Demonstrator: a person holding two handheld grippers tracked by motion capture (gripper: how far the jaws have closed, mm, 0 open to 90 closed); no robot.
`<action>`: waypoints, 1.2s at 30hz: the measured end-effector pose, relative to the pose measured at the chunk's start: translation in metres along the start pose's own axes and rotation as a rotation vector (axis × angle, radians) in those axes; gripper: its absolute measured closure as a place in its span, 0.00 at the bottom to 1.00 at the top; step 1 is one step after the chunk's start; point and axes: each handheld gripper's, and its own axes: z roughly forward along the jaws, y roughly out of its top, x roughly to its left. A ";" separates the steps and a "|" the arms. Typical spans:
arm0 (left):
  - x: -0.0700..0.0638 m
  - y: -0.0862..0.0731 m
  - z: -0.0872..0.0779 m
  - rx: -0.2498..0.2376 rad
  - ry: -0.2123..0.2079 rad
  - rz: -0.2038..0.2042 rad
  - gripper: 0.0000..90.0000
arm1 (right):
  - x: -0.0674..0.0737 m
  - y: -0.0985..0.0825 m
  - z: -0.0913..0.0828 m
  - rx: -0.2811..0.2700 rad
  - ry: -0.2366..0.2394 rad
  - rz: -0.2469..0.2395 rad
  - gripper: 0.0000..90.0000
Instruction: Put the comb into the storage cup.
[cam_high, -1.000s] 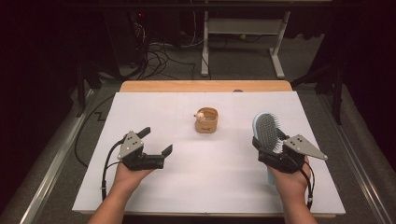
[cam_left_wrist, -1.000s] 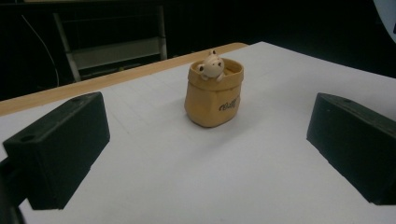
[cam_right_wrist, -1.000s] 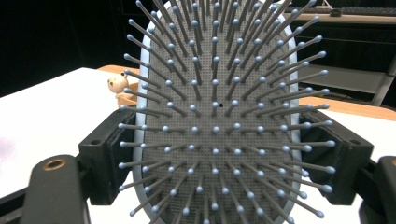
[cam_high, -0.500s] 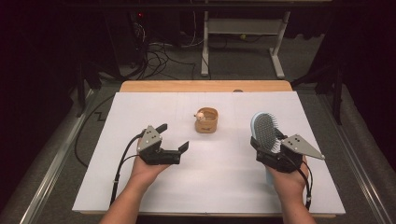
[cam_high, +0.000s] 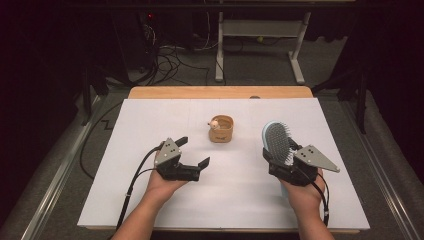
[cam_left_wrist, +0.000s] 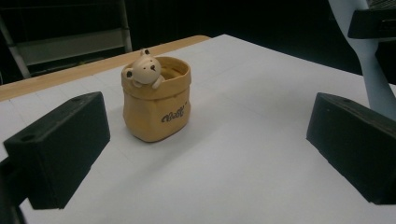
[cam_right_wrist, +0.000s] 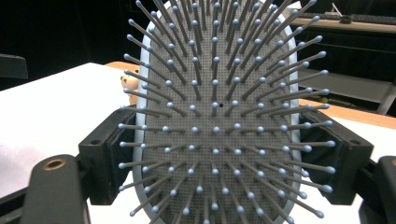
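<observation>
On the white table (cam_high: 150, 210), your right gripper (cam_high: 280, 159) already clamps the blue hairbrush (cam_high: 277, 142) by its head, raised upright. Your left gripper (cam_high: 192, 152) is wide open and empty, facing the small bear pot (cam_left_wrist: 156, 98) at the centre. Putting the brush into it seems left.

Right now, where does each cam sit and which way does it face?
High view: above the person's side of the table, looking forward and down; both forearms, left claw open, right claw clamping the hairbrush.
Left gripper view: rides the left claw, looks level across the table at the bear pot; its two black jaws stand wide apart.
Right gripper view: rides the right claw, faces the hairbrush bristles close up, jaws at either side.
Shared: high view and left gripper view both show the bear pot and the hairbrush.
</observation>
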 end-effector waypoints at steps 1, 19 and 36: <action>0.000 0.000 0.000 0.000 0.000 0.000 0.00 | 0.001 0.000 0.000 -0.001 0.003 -0.001 0.23; -0.006 -0.003 0.001 0.006 -0.024 0.003 0.00 | 0.022 0.003 0.007 -0.022 0.048 -0.044 0.23; -0.006 0.000 -0.005 -0.011 -0.028 -0.021 0.00 | 0.043 0.013 0.030 -0.028 0.115 -0.082 0.23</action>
